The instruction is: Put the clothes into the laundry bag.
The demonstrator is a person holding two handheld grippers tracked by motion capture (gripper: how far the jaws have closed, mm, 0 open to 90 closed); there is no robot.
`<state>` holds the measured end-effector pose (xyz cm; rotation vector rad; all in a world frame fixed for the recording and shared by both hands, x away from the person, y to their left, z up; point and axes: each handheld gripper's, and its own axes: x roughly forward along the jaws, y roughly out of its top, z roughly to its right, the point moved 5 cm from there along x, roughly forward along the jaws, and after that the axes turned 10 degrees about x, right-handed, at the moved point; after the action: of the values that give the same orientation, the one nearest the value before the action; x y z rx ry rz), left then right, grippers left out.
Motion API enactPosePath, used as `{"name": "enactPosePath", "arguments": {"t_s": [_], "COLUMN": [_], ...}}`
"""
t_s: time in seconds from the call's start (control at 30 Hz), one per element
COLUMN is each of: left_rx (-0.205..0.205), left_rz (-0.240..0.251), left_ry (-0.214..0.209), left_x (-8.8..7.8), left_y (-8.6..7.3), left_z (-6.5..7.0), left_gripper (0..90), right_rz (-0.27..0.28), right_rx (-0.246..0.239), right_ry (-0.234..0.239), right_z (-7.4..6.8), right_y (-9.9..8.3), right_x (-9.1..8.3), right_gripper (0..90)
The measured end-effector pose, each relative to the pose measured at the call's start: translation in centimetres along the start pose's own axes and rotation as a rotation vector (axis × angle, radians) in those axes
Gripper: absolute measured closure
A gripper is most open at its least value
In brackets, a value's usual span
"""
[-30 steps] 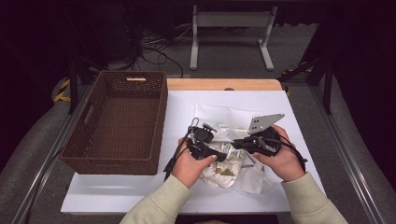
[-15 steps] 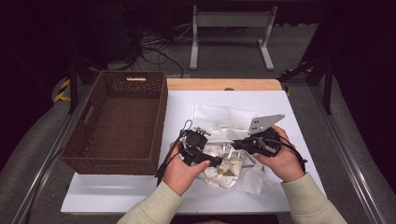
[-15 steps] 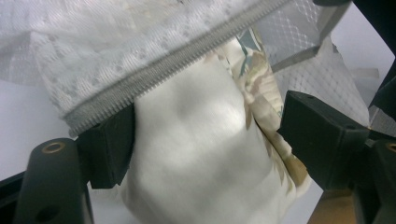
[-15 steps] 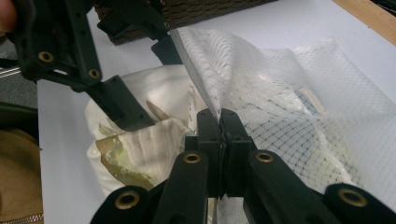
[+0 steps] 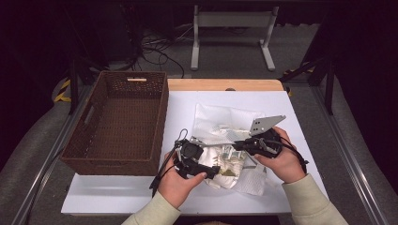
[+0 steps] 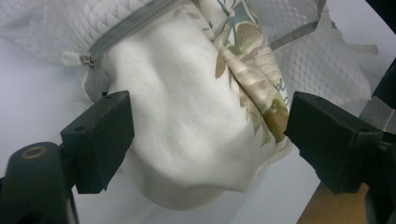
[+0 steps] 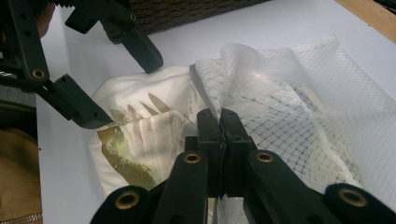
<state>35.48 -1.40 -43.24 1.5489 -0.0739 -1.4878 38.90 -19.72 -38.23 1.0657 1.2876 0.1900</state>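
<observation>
My right gripper (image 7: pixel 219 122) stayed clamped on the mesh laundry bag's (image 7: pixel 299 112) zipper edge to hold it open, while my left gripper (image 6: pixel 208 135), jaws just spread, straddled the cream printed garment (image 6: pixel 187 135) unpinched.

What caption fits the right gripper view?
Right gripper pinches the mesh laundry bag while the open left gripper straddles the cream garment.

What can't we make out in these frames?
- Garment: the part inside the mesh bag, veiled by netting in the right gripper view.
- Zipper: its far end, cut off by the left gripper view's top edge.
- Right gripper: what its shut jaws pinch, netting or zipper tape, too close to tell.
</observation>
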Motion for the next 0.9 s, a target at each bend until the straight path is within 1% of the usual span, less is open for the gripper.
{"name": "enactPosePath", "arguments": {"t_s": [0.1,0.13,0.2,0.3,0.33,0.5,0.57,0.7,0.9], "left_rx": [0.001,0.001,-0.001,-0.005,-0.013,-0.019,-0.018,-0.011,0.01], "left_rz": [-0.009,-0.009,-0.024,-0.029,-0.037,-0.072,-0.08,-0.076,-0.074], "left_ry": [0.001,0.001,-0.005,-0.006,-0.015,-0.041,-0.043,-0.05,-0.049], "left_x": [0.7,0.7,1.3,1.7,1.9,3.2,3.5,3.9,4.2], "left_y": [-0.3,-0.3,-0.5,-0.6,-0.7,-1.2,-1.4,-1.7,-2.0], "left_z": [0.4,0.4,0.5,0.4,0.4,0.5,0.6,0.8,0.8], "left_gripper": [15.5,14.8,13.6,12.3,11.9,10.9,11.4,14.4,19.3], "right_rz": [-0.002,-0.002,-0.004,-0.004,-0.004,-0.004,-0.004,-0.002,-0.002], "right_rx": [0.003,0.003,0.003,0.003,0.003,0.003,0.004,0.004,0.004], "right_ry": [0.002,0.001,0.003,0.003,0.002,0.003,0.004,0.005,0.006], "right_z": [0.0,0.0,-0.1,-0.1,-0.1,-0.1,-0.1,-0.1,-0.2], "right_y": [-0.1,-0.1,-0.1,-0.2,-0.2,-0.3,-0.3,-0.3,-0.3], "right_x": [0.1,0.2,0.2,0.2,0.3,0.4,0.4,0.5,0.6], "right_gripper": [88.5,88.5,88.5,88.5,88.5,88.5,88.5,88.5,88.5]}}
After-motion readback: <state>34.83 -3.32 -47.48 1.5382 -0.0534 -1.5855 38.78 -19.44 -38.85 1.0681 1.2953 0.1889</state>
